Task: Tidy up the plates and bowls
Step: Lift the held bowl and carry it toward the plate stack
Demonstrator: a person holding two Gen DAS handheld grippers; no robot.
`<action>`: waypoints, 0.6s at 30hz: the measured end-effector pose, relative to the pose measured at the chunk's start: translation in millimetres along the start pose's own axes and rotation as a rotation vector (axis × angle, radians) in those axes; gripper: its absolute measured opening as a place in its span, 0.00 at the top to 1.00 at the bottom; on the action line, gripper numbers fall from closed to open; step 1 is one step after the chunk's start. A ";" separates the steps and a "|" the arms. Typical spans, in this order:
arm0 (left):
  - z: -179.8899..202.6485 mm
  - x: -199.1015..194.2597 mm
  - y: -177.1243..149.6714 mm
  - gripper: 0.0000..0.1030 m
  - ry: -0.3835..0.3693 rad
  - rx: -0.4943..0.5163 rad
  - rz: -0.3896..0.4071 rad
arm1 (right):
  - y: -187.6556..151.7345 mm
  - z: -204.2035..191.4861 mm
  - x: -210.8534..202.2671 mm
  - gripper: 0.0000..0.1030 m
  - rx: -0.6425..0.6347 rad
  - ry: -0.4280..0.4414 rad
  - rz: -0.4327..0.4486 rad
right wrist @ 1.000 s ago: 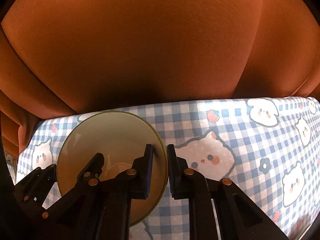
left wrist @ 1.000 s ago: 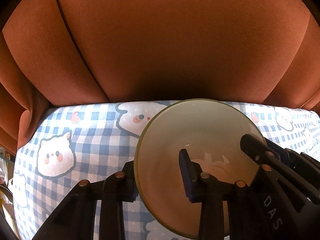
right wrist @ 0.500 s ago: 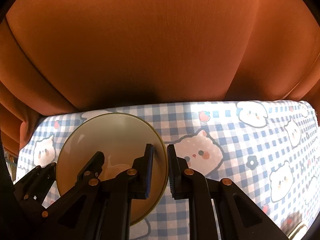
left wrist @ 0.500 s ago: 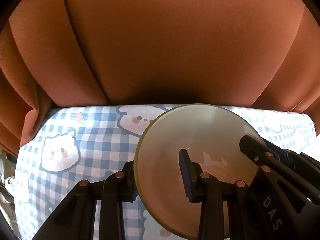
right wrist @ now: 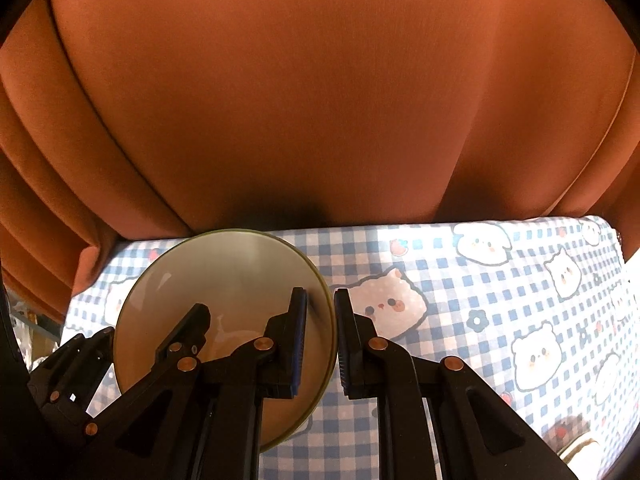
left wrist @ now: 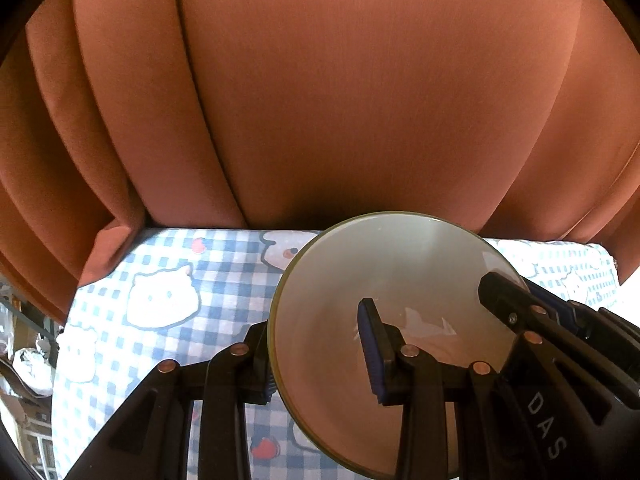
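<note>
Both tools clamp one pale round glazed bowl (left wrist: 384,280) by opposite rims: left tool (left wrist: 320,360), right tool (right wrist: 320,344), above the blue-checked surface (right wrist: 500,300).

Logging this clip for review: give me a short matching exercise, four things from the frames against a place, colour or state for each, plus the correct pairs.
Things
1. bowl
2. curtain
3. tablecloth
4. right gripper

Descriptions
A. rust-orange, hanging in folds behind the table
B. blue and white checks with cartoon animal faces
C. pale inside with an olive-green rim, gripped from both sides
D. fingers clamped on the bowl's right edge, one inside and one outside

Pairs: 1-C, 2-A, 3-B, 4-D

The left gripper clamps the opposite edge.
</note>
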State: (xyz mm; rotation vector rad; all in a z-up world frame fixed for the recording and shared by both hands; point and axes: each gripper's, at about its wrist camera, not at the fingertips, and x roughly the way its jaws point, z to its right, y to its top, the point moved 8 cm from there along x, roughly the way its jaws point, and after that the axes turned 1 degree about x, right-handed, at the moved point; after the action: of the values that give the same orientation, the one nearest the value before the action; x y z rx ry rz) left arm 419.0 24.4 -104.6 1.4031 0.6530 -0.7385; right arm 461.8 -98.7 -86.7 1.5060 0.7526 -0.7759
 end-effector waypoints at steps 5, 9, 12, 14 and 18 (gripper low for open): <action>11.2 -28.4 -5.1 0.67 0.031 -0.001 0.032 | -4.1 0.0 -25.6 0.83 -0.006 0.036 0.029; 23.0 -53.0 -10.6 0.67 0.051 -0.015 0.053 | -9.0 5.9 -50.3 0.83 -0.008 0.065 0.053; 30.4 -67.5 -15.4 0.67 0.067 -0.009 0.064 | -11.5 10.7 -64.0 0.83 -0.008 0.080 0.060; 34.4 -77.4 -19.6 0.67 0.081 -0.007 0.074 | -13.8 14.5 -75.3 0.83 -0.011 0.091 0.071; 46.1 -98.5 -31.4 0.67 0.097 -0.017 0.084 | -21.1 21.0 -94.9 0.83 -0.016 0.114 0.083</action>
State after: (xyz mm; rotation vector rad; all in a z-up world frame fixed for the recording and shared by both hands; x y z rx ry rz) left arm 331.9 -15.4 -44.1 1.4484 0.6702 -0.5997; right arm 389.8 -120.1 -21.5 1.5672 0.7743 -0.6250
